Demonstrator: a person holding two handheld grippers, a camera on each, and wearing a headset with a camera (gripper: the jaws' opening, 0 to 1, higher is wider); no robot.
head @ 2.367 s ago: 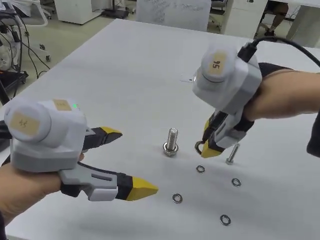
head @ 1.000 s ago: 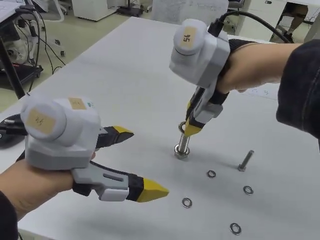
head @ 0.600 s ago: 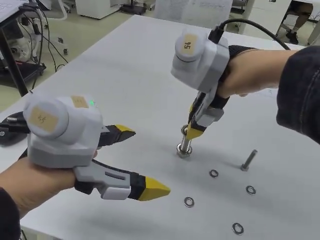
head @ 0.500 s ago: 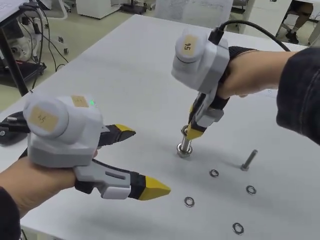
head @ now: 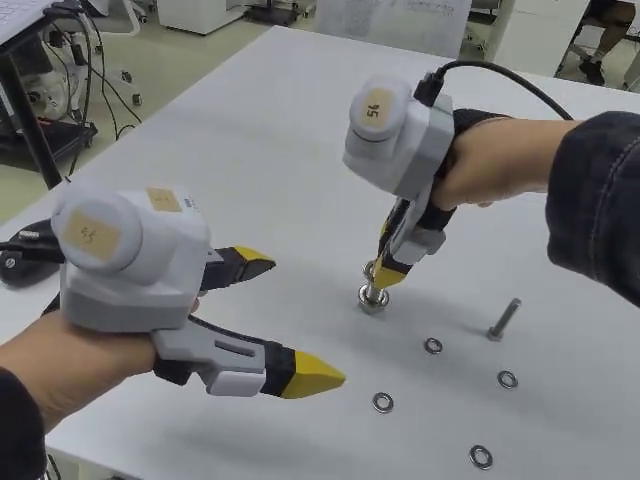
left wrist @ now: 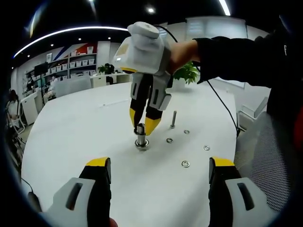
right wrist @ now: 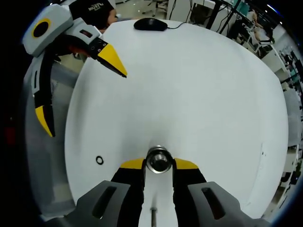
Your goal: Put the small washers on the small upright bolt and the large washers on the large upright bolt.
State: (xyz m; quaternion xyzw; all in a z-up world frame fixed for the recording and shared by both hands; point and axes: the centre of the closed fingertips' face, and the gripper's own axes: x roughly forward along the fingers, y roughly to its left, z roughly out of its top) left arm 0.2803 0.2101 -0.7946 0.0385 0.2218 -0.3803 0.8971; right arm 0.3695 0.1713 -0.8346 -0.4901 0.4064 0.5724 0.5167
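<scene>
The large upright bolt (head: 373,297) stands mid-table with a washer lying at its base. My right gripper (head: 378,272) points down over the bolt's top, shut on a large washer (head: 368,268) held at the thread's upper end. In the right gripper view the bolt top (right wrist: 159,160) sits between the yellow tips. The small bolt (head: 503,319) stands to the right. Several loose washers (head: 433,346) lie in front of it. My left gripper (head: 285,318) hovers open at the near left, well short of the bolt (left wrist: 141,137).
The white table (head: 250,130) stretches away behind the bolts. A black mouse (right wrist: 150,24) and cables lie at the table's left edge. A single washer (right wrist: 99,160) lies between the grippers. Benches and chairs stand beyond the table.
My right gripper has carried the washer from beside the small bolt to over the large bolt and come down onto its top. The left gripper has stayed open at the near left.
</scene>
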